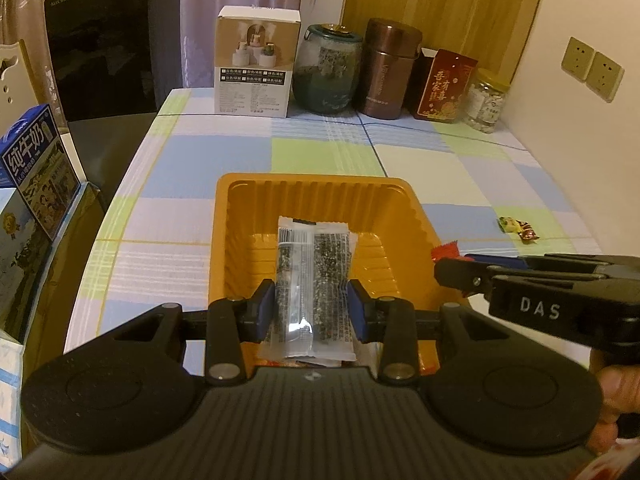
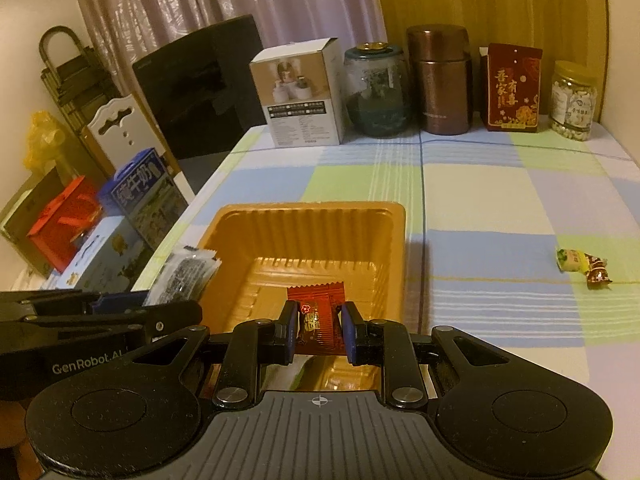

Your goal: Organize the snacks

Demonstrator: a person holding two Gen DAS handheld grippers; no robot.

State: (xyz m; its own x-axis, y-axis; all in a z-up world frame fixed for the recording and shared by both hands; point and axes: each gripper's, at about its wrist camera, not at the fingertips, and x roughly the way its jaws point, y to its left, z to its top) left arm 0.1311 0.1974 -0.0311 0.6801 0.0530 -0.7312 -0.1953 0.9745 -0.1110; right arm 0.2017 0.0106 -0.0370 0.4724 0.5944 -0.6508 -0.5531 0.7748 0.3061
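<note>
Presently we list:
Left gripper (image 1: 312,306): clamped on seaweed packet (image 1: 314,276)
Right gripper (image 2: 319,330): clamped on red candy (image 2: 318,322)
Tray (image 1: 316,192): orange, beneath both

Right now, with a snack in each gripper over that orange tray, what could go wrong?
1. The left gripper and right gripper crowd the same orange tray; they might bump.
2. The long seaweed packet may land propped on the rim.
3. Two wrapped candies lying far off could get forgotten.
</note>
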